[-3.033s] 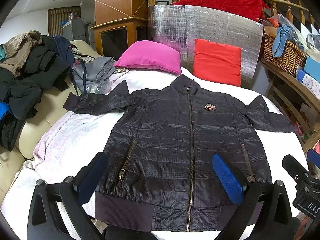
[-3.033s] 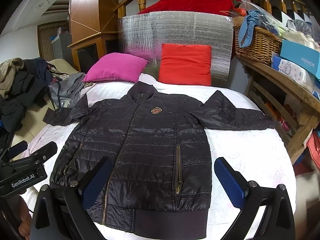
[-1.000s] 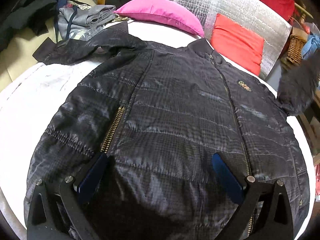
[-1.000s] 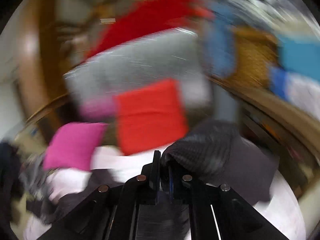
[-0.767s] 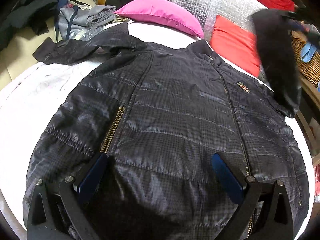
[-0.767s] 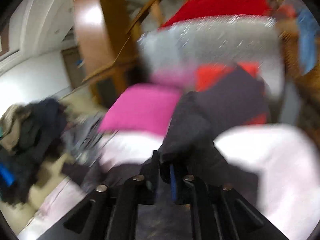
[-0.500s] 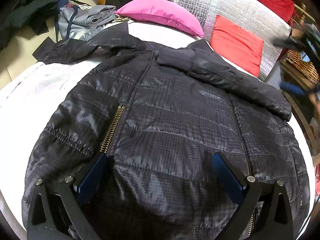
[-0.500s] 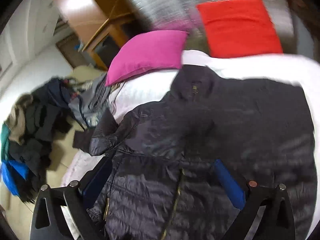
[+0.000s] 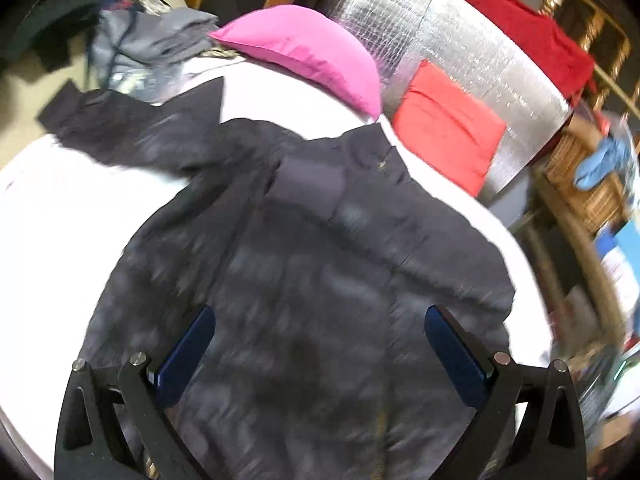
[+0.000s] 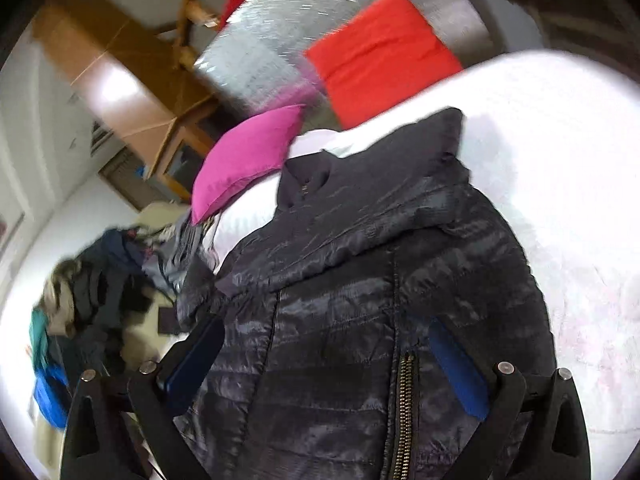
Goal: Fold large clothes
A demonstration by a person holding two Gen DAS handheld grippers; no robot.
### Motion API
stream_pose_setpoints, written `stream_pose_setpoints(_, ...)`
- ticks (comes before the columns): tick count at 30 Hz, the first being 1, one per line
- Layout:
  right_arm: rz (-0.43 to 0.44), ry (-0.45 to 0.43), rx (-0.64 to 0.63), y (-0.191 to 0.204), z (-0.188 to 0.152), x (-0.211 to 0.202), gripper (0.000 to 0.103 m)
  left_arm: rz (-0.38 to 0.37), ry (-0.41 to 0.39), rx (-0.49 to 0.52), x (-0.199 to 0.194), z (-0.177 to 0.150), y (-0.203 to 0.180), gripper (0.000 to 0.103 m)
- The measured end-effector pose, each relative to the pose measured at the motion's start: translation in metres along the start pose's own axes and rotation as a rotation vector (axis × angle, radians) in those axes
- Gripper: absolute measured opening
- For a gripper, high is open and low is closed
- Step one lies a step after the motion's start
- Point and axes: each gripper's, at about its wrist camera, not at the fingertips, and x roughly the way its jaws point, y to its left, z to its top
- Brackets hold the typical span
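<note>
Both grippers gape wide and empty: my right gripper [image 10: 324,364] and left gripper [image 9: 320,352] hover over the dark jacket [image 9: 304,320], which lies flat on the white bed [image 9: 80,224], one sleeve [image 9: 360,216] folded across its chest.

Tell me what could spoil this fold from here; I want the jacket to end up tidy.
The sleeve folded across the jacket lies loose on slick, puffy fabric, so it may slide off when the body is lifted. The other sleeve is spread toward the grey clothes and could drag them along. The open right gripper hangs low above the chest and may snag the zipper.
</note>
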Motion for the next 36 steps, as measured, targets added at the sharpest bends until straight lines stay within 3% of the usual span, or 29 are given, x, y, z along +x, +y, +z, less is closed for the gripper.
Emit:
stream_pose_setpoints(6,-0.047,-0.005,-0.1,0.0,-0.028,0.013,0.103,-0.052,0.085,-0.141,0.066,0.059,-0.001,0.103)
stream_pose_setpoints(12,-0.015,-0.013,-0.067,-0.011,-0.032,0.015,0.103,0.044,0.143,-0.275,0.141,0.089,0.017,0.103)
stream_pose_setpoints(14,-0.01,-0.008,-0.059,-0.013,-0.033,0.017,0.103,0.07,0.148,-0.313,0.153,0.092,0.023,0.098)
stream_pose_setpoints(15,-0.005,-0.003,-0.057,-0.014,-0.034,0.018,0.103,0.068,0.161,-0.331,0.16,0.092,0.025,0.08)
stream_pose_setpoints(16,-0.003,-0.001,-0.055,-0.015,-0.034,0.019,0.103,0.079,0.181,-0.332,0.167,0.092,0.028,0.045)
stream_pose_setpoints(17,-0.002,0.002,-0.052,-0.016,-0.034,0.02,0.103,0.125,0.22,-0.312,0.174,0.093,0.027,0.027)
stream_pose_setpoints(18,0.002,0.006,-0.048,-0.017,-0.034,0.021,0.103,0.137,0.22,-0.3,0.174,0.094,0.026,0.017)
stream_pose_setpoints(19,0.003,0.008,-0.045,-0.017,-0.034,0.021,0.103,0.135,0.192,-0.296,0.17,0.097,0.024,0.014)
stream_pose_setpoints(24,0.004,0.015,-0.04,-0.019,-0.035,0.021,0.103,0.15,-0.049,-0.139,0.107,0.096,-0.006,0.012)
stream_pose_setpoints(29,-0.007,0.033,-0.042,-0.017,-0.034,0.025,0.103,0.227,0.061,-0.141,0.144,0.069,0.014,0.012)
stream_pose_setpoints(31,-0.001,0.062,-0.018,-0.018,-0.028,0.023,0.103,0.245,0.063,-0.13,0.155,0.059,0.018,0.014)
stream_pose_setpoints(33,0.042,0.07,0.06,-0.025,-0.014,0.018,0.103,0.259,0.04,-0.071,0.155,0.057,0.011,0.014)
stream_pose_setpoints(36,0.136,0.051,0.225,-0.042,0.02,0.016,0.103,0.24,0.05,-0.076,0.156,0.061,0.012,0.015)
